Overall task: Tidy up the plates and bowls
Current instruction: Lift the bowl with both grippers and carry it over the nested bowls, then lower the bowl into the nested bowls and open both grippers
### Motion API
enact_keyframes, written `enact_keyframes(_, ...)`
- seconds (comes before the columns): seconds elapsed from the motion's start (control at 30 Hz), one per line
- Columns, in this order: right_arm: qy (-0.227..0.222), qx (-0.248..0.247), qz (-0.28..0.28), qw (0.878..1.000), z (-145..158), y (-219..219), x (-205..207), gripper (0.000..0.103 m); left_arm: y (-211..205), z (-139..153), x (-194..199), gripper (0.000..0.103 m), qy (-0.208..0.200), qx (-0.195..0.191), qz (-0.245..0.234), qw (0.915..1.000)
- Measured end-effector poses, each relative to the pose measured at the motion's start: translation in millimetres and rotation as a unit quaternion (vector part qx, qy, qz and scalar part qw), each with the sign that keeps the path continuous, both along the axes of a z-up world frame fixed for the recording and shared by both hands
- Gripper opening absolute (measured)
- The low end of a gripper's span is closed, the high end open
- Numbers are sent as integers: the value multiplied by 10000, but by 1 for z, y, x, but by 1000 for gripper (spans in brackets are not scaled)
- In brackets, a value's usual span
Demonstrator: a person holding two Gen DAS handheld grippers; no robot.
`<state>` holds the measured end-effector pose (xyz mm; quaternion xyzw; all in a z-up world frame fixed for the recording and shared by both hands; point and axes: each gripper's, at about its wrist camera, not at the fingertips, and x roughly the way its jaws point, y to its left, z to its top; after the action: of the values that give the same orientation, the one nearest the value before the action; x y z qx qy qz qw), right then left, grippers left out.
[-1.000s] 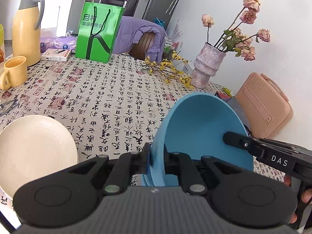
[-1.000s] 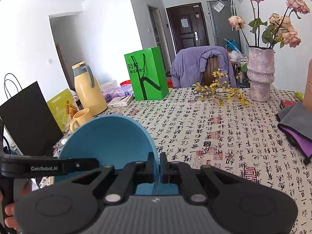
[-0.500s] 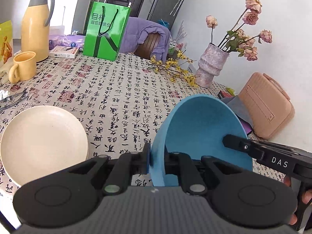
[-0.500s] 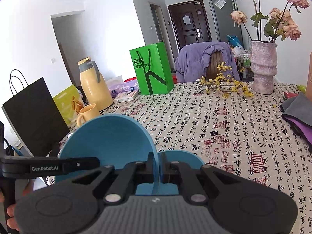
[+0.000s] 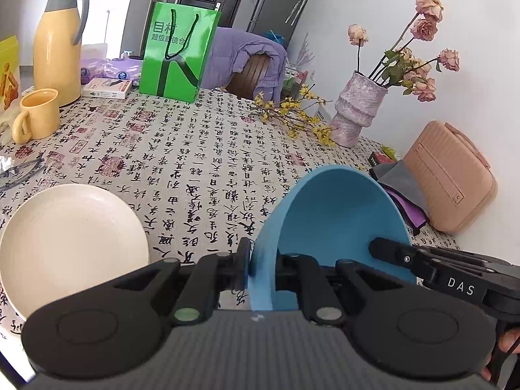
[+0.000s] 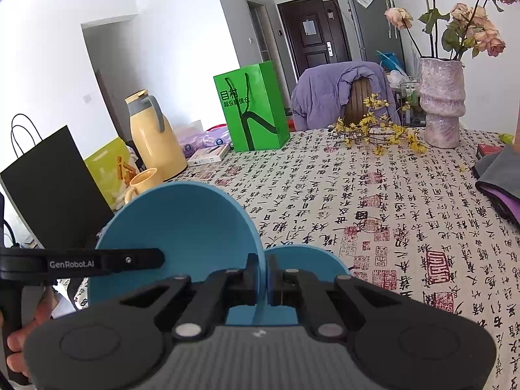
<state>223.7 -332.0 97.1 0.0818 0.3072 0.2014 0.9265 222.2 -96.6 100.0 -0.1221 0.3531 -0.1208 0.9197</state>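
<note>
Left gripper is clamped on the blue bowl's rim at lower centre of its frame; right gripper pinches the opposite rim; cream plate lies lower left on the tablecloth.

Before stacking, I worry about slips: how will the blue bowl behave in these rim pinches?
The blue bowl looks rigid; its thin rim shows no bending. Its smooth surface may slip. Pinched on opposite sides by the left gripper and right gripper, it may pivot.
</note>
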Motion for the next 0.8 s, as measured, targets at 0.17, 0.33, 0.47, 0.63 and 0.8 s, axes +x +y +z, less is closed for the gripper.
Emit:
enact_keyframes(0.17, 147, -28, -193, 9997, -4, -16, 10, 5, -19, -13, 16, 10, 212, -43, -209, 9995)
enact_keyframes(0.33, 304, -53, -370, 9988, -13, -32, 21, 5, -31, -23, 27, 10, 304, -28, -345, 9989)
enact_keyframes(0.47, 344, -12, -431, 9985, -19, -35, 30, 9, -33, -34, 39, 18, 400, -11, -358, 9986)
enact_keyframes(0.63, 447, -15, -572, 9974, -31, -41, 41, 14, -32, -40, 39, 34, 301, 211, -440, 9984)
enact_keyframes(0.8, 399, -46, -517, 9979, -32, -39, 44, 14, -27, -40, 41, 36, 220, 300, -425, 9984)
